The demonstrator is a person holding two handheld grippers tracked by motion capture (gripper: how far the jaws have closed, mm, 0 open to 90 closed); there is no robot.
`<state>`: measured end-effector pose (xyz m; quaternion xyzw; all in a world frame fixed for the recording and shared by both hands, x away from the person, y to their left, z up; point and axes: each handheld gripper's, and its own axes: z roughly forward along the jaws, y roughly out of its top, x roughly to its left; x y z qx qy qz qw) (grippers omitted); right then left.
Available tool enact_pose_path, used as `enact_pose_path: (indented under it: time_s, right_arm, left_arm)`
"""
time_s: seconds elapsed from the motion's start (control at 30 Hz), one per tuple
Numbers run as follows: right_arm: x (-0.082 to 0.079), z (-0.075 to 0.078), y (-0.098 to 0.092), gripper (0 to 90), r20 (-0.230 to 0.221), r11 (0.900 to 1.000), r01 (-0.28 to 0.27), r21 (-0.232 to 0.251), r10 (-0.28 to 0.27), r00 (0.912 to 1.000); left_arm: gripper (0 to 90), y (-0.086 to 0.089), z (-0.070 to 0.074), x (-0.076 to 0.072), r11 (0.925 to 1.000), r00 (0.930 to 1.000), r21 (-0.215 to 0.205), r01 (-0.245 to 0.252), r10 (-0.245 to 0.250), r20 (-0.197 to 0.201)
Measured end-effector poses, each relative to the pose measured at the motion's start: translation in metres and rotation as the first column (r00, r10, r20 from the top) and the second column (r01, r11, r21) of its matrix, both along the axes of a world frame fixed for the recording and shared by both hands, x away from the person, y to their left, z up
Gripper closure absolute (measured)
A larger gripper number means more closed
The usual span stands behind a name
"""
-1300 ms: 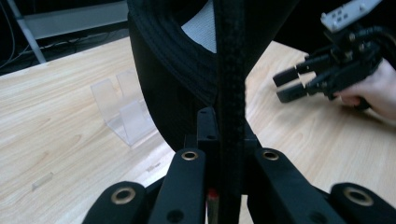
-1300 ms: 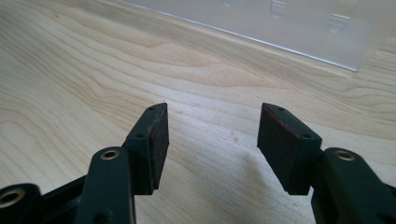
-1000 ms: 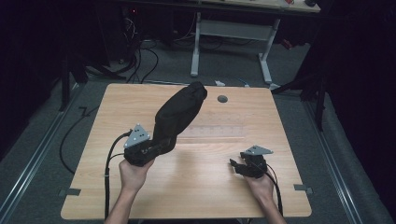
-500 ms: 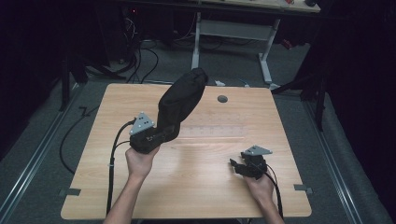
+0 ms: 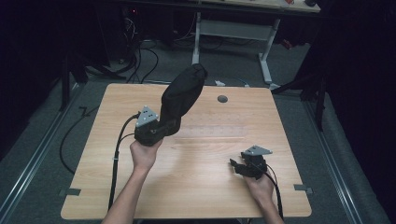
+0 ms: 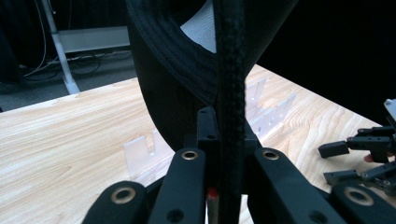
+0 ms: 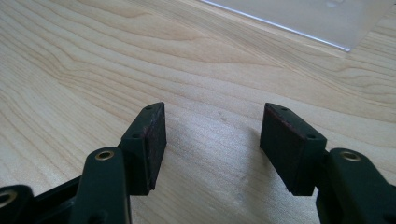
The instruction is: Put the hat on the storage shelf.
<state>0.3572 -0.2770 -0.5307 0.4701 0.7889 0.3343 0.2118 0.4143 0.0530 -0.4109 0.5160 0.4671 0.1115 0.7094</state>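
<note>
Where the clear plastic rack (image 5: pixel 212 132) lies flat at the middle of the wooden bench (image 5: pixel 112 177), every item below is placed against it.

Item 1: black shoe (image 5: pixel 182 95). Held in the air above the rack's left end and the bench beyond it, toe end raised and leaning away from the person. The left tool view looks into its opening, with a pale lining (image 6: pixel 201 28) inside and a thick stitched edge (image 6: pixel 231 93) running down between the jaws.

Item 2: left tool (image 5: pixel 156 130). In the person's left hand (image 5: pixel 144 156), just to the left of the rack. Jaws pressed together, pinching the shoe's edge at its lower end. Grey three-cornered plate on top; black cable (image 5: pixel 119 154) trailing off toward the near left edge of the bench.

Item 3: right tool (image 5: pixel 243 167). In the person's right hand (image 5: pixel 259 186), resting low on the bench on the near side of the rack's right end, well apart from the shoe. Jaws spread with bare wood between them and nothing gripped; its own view shows the rack's near edge (image 7: pixel 280 25) just ahead.

Item 4: round grey cap (image 5: pixel 222 99). Set into the bench top on the far side of the rack.
</note>
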Motion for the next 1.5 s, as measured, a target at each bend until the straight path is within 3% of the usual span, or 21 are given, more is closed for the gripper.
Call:
enact_pose_path:
  time_s: [0.47,0.87,1.2,1.5]
  right_arm:
    - [0.0,0.0,0.0,40.9,0.0,1.0,0.001,0.0,-0.001,1.0]
    - [0.0,0.0,0.0,40.5,0.0,1.0,0.0,-0.001,0.0,1.0]
    - [0.0,0.0,0.0,40.5,-0.001,1.0,-0.001,-0.001,0.001,1.0]
    - [0.0,0.0,0.0,40.4,0.0,1.0,-0.001,-0.002,0.001,1.0]
  left_arm:
    - [86.4,-0.013,-0.005,0.018,1.0,0.9996,-0.003,-0.004,0.004,0.027]
    - [86.4,-0.02,-0.022,0.032,0.9986,0.9991,0.037,-0.037,0.036,0.022]
    - [86.4,-0.025,-0.031,0.037,0.9971,0.9986,0.058,-0.05,0.049,0.022]
    - [86.4,-0.021,-0.035,0.039,0.9965,0.9972,0.04,-0.074,0.073,0.014]
